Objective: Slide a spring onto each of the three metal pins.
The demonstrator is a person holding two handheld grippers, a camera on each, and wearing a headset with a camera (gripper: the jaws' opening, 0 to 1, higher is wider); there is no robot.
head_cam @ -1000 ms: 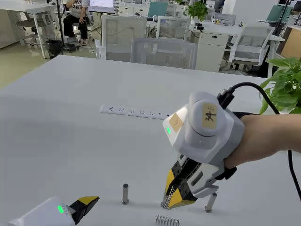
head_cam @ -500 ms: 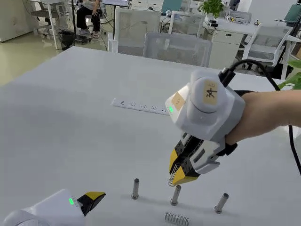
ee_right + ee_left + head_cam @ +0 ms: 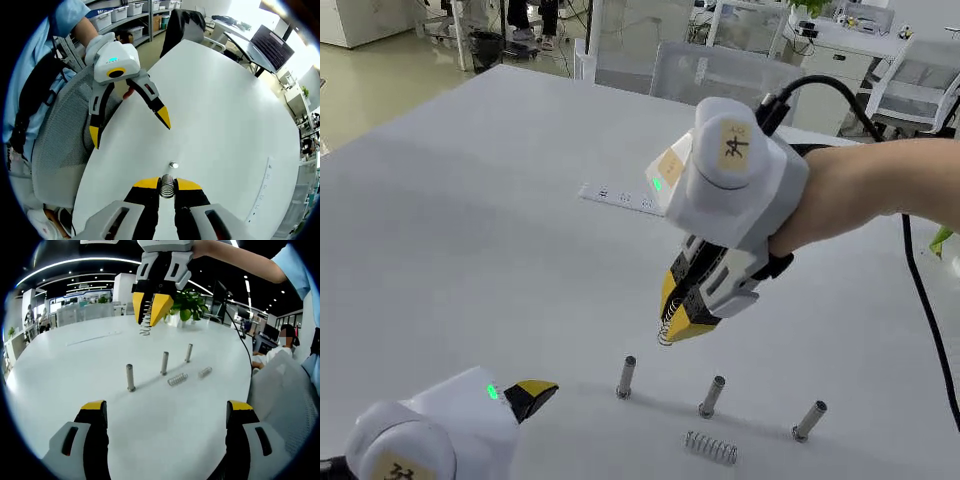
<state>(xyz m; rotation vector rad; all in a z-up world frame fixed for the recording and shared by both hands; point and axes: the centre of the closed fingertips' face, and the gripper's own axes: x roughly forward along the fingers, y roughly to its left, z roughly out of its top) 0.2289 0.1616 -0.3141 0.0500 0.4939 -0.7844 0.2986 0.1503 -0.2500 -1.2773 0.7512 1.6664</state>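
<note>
Seen from the head view, three metal pins stand in a row on a white worktop [image 3: 440,230]: the left pin [image 3: 626,377], the middle pin [image 3: 712,396] and the right pin [image 3: 809,420]. One loose spring [image 3: 711,447] lies on the worktop just in front of the middle pin. The left gripper view adds a second loose spring [image 3: 204,372], lying near the right pin.

The right tongs [image 3: 672,326] hang in the air above the row, pressed together on a held spring [image 3: 665,331]. Its coils dangle below the yellow tips, clear of every pin. The right gripper view looks straight down past that spring onto the round top of a pin; which of the three cannot be told.

The left tongs [image 3: 166,410] are spread wide apart and hold nothing, low over the worktop to the left of the pins.
</note>
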